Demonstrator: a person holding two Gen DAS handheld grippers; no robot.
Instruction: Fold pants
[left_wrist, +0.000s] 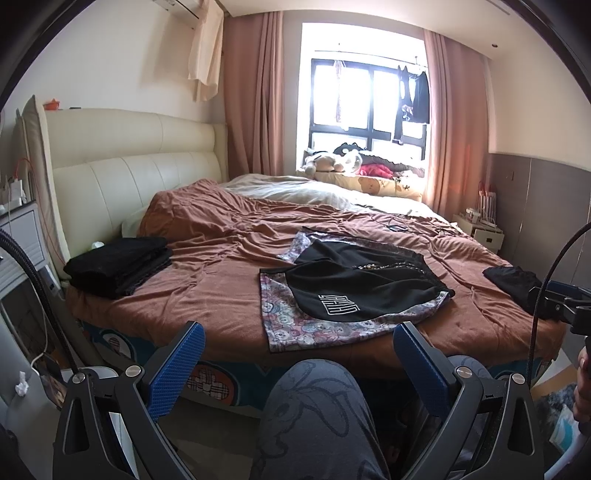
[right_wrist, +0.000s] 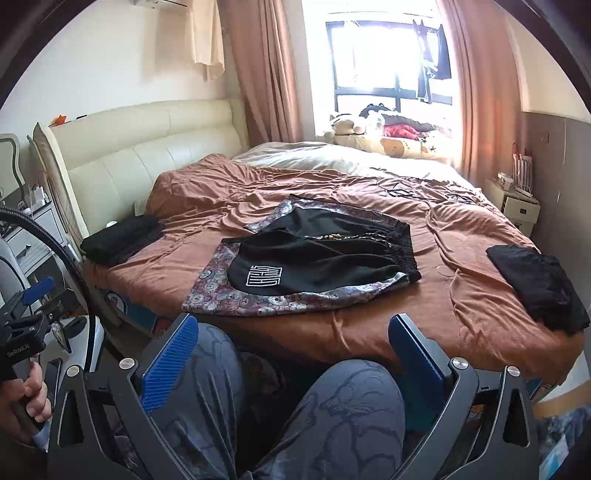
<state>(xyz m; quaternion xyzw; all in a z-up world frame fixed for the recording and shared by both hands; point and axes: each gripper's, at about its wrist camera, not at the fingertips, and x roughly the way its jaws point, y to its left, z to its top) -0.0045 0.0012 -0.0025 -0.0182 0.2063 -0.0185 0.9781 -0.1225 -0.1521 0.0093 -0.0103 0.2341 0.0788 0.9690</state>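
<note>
My left hand-held gripper (left_wrist: 297, 363) and right hand-held gripper (right_wrist: 293, 354), both spread and empty; black pants (right_wrist: 325, 258) ahead, long axis crosswise, nearer my right.

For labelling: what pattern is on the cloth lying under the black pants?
A cartoon bear print in pink, grey and maroon on the cloth, clearest in the right wrist view.
</note>
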